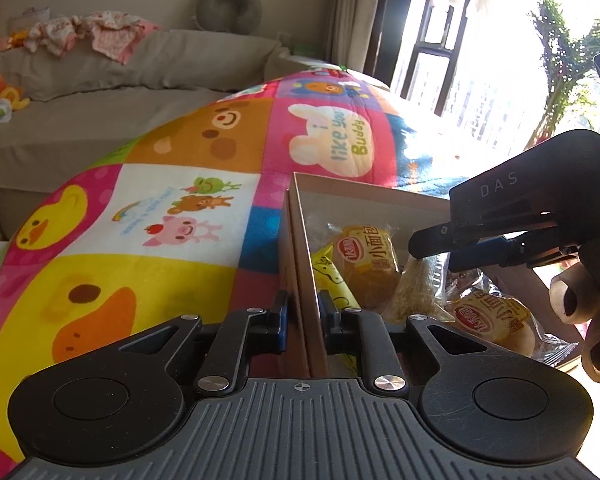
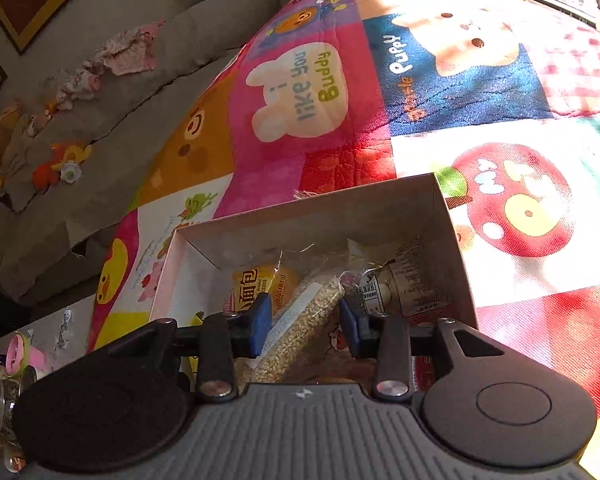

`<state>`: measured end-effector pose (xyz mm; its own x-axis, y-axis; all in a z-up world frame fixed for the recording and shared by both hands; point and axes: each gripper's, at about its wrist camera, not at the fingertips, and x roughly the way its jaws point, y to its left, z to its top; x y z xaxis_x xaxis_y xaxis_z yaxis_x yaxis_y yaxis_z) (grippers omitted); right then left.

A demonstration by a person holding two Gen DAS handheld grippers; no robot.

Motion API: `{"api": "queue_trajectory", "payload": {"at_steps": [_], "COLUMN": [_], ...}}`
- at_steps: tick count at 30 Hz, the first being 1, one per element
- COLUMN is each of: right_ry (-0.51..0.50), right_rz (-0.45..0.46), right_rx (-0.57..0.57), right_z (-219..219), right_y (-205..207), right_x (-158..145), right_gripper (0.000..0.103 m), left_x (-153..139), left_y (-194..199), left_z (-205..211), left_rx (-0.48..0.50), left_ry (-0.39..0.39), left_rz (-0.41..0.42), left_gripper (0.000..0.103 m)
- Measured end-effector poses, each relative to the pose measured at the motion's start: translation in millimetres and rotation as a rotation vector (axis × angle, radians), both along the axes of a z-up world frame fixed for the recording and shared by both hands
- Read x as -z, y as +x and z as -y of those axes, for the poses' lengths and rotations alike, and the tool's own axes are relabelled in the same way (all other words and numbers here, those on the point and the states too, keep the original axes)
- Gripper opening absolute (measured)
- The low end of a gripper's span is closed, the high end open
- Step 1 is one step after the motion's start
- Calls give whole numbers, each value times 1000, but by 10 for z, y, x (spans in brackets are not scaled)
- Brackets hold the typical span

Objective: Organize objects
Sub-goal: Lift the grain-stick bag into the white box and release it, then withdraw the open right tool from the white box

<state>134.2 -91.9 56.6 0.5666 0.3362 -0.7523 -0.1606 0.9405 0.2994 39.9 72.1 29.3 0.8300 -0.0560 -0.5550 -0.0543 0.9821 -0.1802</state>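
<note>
A brown cardboard box sits on a colourful cartoon quilt. It holds wrapped small breads, a clear packet of grain and other wrapped snacks. My left gripper is shut on the box's left wall, one finger outside and one inside. My right gripper reaches into the box, its blue pads apart on either side of the grain packet. I cannot tell whether the pads touch the packet.
The quilt covers the surface around the box. A grey sofa with baby clothes and toys stands behind. A bright window with a plant is at the right. Small items lie at the lower left of the right wrist view.
</note>
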Motion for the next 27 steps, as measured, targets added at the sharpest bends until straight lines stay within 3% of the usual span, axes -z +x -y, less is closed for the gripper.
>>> {"api": "queue_trajectory", "payload": {"at_steps": [6, 10, 12, 15, 21, 27], "right_ry": [82, 1, -27, -81, -115, -183], "right_rz": [-88, -42, -13, 61, 163, 73], "right_rx": [-50, -50, -50, -55, -39, -35], "right_z": [-141, -216, -195, -170, -181, -226], "right_y": [-57, -98, -122, -157, 20, 258], "right_x": [-25, 5, -18, -124, -251, 70], "right_gripper": [27, 28, 35, 35, 34, 33], "left_x": [1, -2, -1, -1, 2, 1], "left_y": [0, -7, -6, -4, -6, -20], "left_z": [6, 3, 5, 12, 14, 14], "left_rx": [-1, 1, 0, -2, -1, 3], "left_ry": [-4, -6, -5, -2, -1, 1], "left_rz": [0, 0, 1, 2, 1, 2], "left_gripper": [18, 18, 18, 18, 18, 18]}}
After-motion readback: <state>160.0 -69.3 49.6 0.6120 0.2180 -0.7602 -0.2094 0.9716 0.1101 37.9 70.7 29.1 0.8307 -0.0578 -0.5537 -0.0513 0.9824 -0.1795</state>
